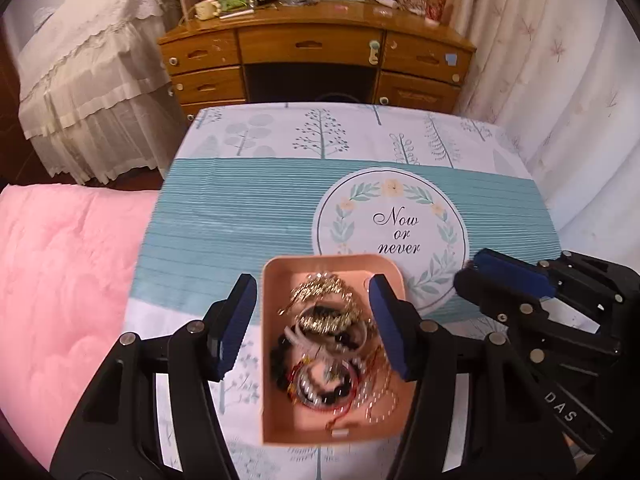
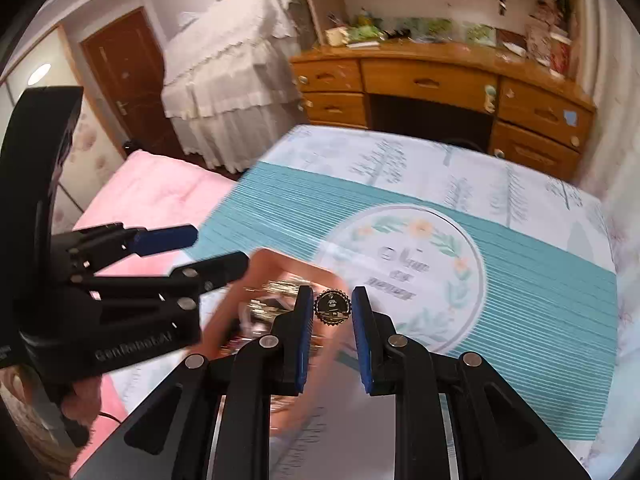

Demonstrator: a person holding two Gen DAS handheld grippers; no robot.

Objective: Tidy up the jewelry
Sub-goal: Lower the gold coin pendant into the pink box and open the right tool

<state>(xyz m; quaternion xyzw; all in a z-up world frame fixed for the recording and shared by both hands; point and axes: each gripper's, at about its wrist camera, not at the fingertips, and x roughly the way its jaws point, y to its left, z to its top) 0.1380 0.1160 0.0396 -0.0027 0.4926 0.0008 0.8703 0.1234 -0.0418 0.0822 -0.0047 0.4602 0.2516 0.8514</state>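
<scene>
Wooden desk, pink quilt

Warm, even indoor light filled both views, with soft shadows. A ceiling lamp's reflection glared at the far left. Fisheye bending curved the desk, and corners fell black. Motion blur smeared the tablecloth lettering.

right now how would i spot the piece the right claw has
Find the teal striped tablecloth, then the pink cardboard tray. Just right of it, the right claw pinches a small round black-and-gold scalloped medallion, apart from the jewelry tangle.
</scene>
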